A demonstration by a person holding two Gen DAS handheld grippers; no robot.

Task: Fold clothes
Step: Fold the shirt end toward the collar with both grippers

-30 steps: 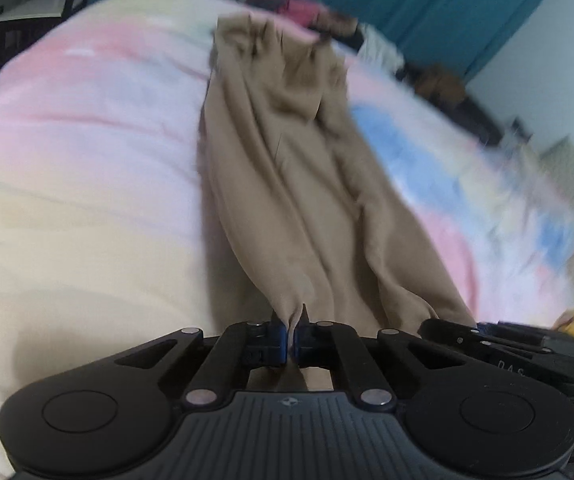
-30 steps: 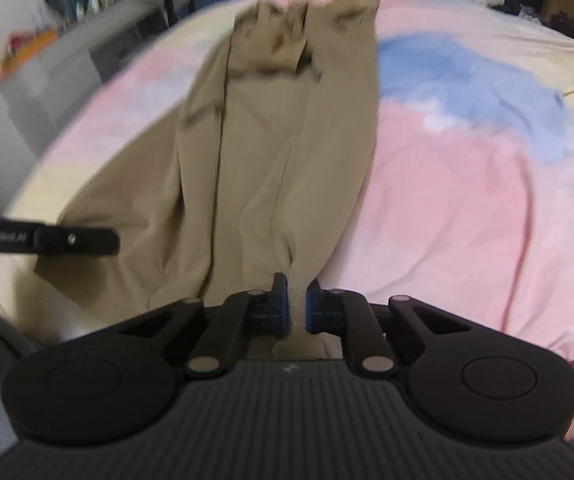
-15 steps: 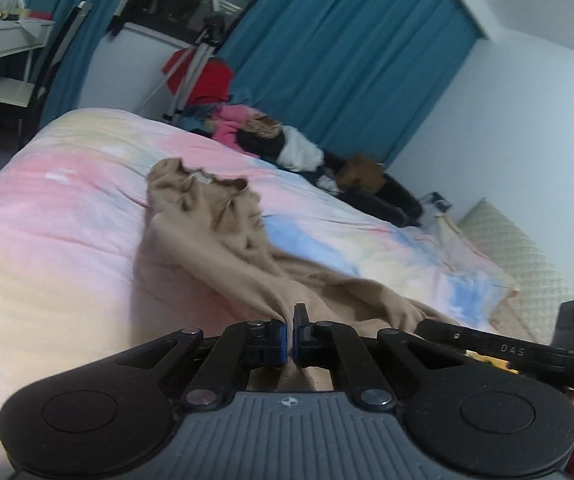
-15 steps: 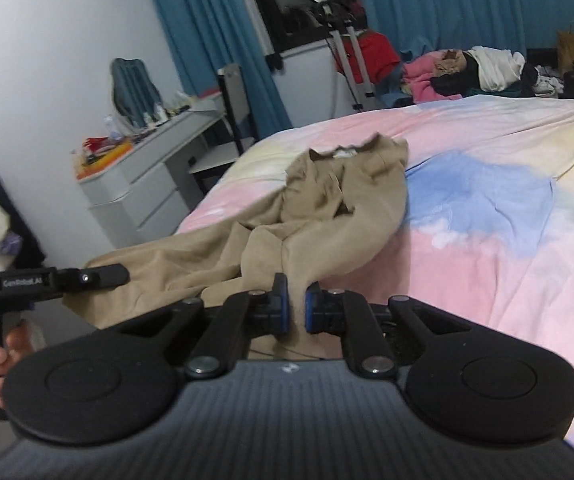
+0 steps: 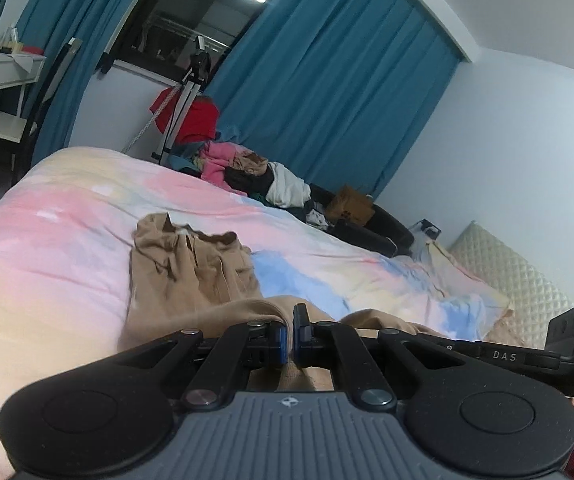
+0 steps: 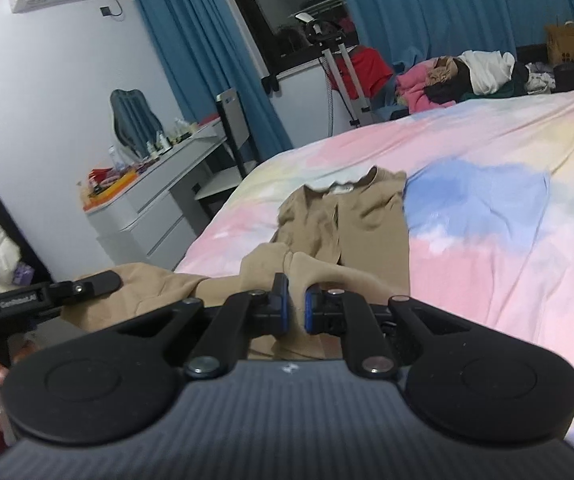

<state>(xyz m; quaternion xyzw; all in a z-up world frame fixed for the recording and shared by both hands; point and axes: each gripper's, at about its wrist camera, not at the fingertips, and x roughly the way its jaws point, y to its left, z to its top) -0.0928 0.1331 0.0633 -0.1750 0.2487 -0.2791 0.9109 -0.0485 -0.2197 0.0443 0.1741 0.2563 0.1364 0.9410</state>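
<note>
Trousers (image 5: 191,268), tan, lie on the pastel bed (image 5: 47,240), waistband farthest away; left tongs (image 5: 290,338) and right tongs (image 6: 295,306) each pinch a leg end, raised near the camera.

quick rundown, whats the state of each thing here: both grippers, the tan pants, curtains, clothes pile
left gripper: shut on the tan pants' leg end
right gripper: shut on the other leg end
tan pants: waist flat on the bed, legs lifted and bunched toward the grippers, not yet folded over
bed: covered by a pastel sheet
curtains: parted around a dark window
clothes pile: heaped, unfolded
</note>
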